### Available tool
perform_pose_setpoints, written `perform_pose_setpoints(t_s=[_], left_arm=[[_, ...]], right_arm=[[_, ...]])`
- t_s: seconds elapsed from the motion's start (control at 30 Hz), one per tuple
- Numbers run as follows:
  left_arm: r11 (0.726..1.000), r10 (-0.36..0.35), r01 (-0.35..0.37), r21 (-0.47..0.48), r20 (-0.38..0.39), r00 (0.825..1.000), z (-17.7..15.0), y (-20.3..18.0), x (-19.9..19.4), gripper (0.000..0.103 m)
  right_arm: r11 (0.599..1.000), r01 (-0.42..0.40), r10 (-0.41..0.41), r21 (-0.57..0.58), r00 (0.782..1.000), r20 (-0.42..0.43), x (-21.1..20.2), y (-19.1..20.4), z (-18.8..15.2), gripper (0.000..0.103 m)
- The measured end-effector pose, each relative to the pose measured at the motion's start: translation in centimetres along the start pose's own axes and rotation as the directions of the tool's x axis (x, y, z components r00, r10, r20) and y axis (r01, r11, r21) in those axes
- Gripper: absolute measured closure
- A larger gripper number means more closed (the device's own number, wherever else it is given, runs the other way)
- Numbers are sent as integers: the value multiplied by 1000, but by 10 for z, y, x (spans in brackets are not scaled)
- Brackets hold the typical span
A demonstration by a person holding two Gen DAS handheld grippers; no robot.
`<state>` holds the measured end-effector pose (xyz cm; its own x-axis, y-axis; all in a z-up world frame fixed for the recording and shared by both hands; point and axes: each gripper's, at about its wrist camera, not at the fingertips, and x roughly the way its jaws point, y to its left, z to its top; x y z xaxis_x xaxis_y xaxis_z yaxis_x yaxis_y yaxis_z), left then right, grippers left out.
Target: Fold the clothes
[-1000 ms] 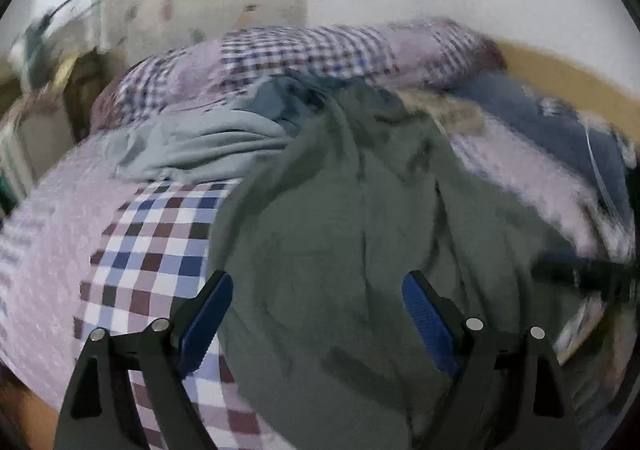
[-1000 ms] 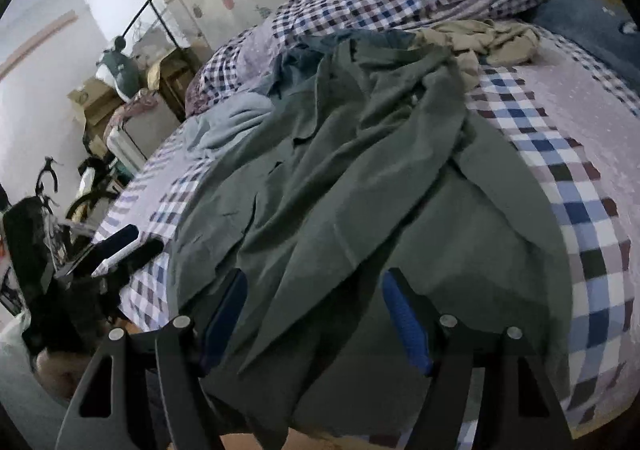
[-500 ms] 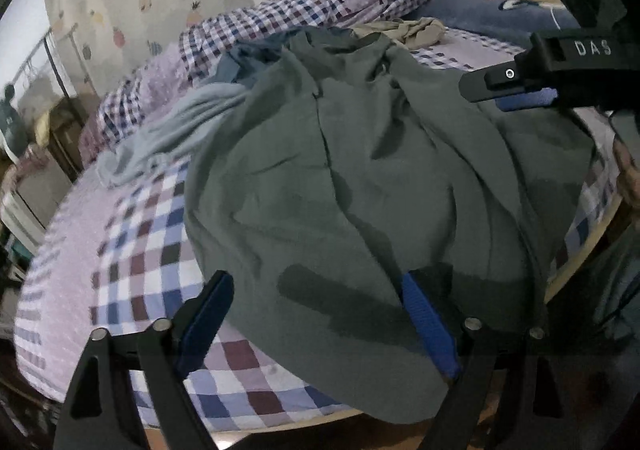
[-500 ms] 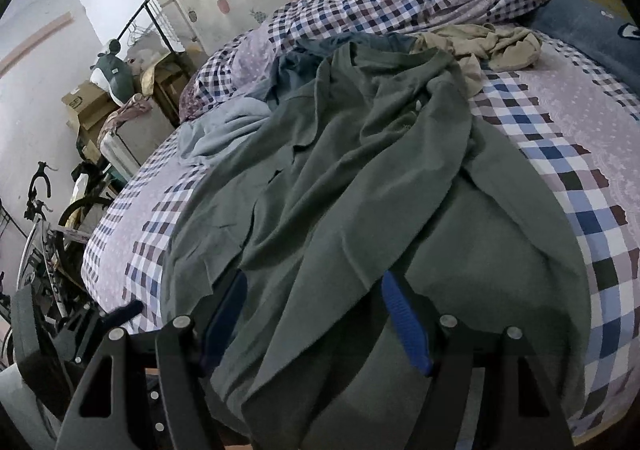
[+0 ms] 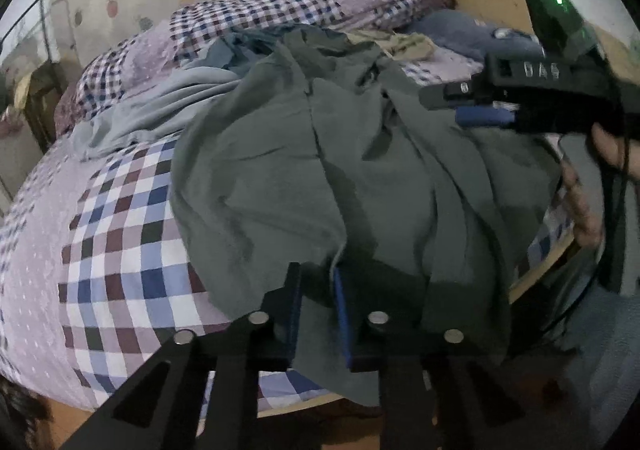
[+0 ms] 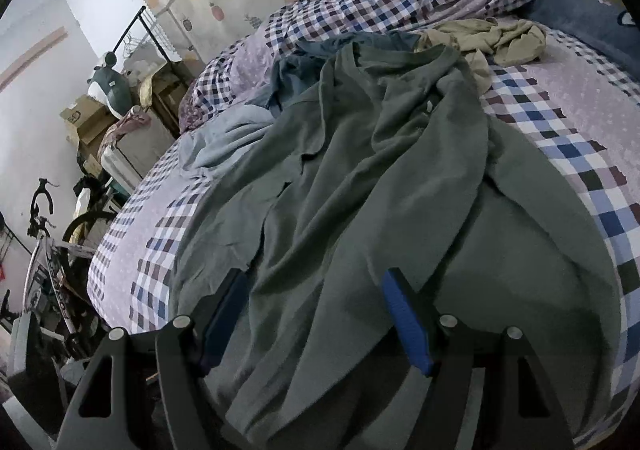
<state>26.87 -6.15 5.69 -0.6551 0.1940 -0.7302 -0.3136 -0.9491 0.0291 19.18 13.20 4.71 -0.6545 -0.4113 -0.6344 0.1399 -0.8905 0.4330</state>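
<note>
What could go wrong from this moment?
1. The left gripper is pinching only the hem of the green garment, so the cloth may slip out when lifted.
2. The garment overlaps a light blue one; lifting could drag that along.
3. The right gripper is open over bunched folds and may grab several layers.

Both grippers are black with silver screws and blue-padded fingers (image 6: 406, 324); the right gripper (image 5: 460, 105) reads "DAS" under a green light.
</note>
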Motion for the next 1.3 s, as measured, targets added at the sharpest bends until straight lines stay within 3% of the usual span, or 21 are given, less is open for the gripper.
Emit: perform_pose_setpoints(t_s=[0.13, 0.27, 0.4, 0.5, 0.57, 0.67, 0.73, 0.8, 0.87, 1.07, 1.3], left_arm=[[990, -27, 30, -139, 25, 999, 3, 28, -13, 91], [955, -30, 44, -295, 54, 998, 10, 68, -28, 93], [907, -3, 37, -420, 80, 997, 21, 117, -39, 96], [889, 59, -13, -457, 87, 994, 32, 151, -48, 97], [900, 108, -66, -431, 73, 991, 39, 157, -53, 97], [932, 105, -80, -354, 53, 993, 45, 144, -56, 96], [952, 84, -68, -298, 42, 996, 41, 119, -52, 87], [965, 33, -22, -262, 37, 999, 29, 91, -42, 54], [976, -11, 18, -219, 33, 999, 18, 59, -31, 43], [999, 40, -40, -27, -25, 999, 0, -12, -1, 42], [1000, 26, -25, 19, -93, 995, -9, -31, 22, 41]], right_arm=[[1000, -11, 11, 20, 1000, 3, 2, 2, 0, 29], [999, -14, 14, 46, 1000, -2, 4, 0, 0, 29], [997, -21, 21, 79, 1000, -2, 6, -3, -1, 29], [995, -20, 21, 97, 1000, -9, 9, -4, -1, 29], [995, -19, 20, 101, 1000, -12, 11, -4, -1, 29], [994, -18, 19, 104, 1000, -7, 13, -3, 0, 29], [994, -17, 17, 111, 1000, -4, 16, -3, 1, 29], [993, -14, 15, 120, 1000, -4, 18, -2, 1, 29], [992, -11, 12, 124, 1000, -4, 21, 0, 1, 29], [996, -3, 3, 88, 1000, -7, 23, 7, -1, 29], [995, -5, 7, 96, 1000, -20, 24, 1, 0, 29]])
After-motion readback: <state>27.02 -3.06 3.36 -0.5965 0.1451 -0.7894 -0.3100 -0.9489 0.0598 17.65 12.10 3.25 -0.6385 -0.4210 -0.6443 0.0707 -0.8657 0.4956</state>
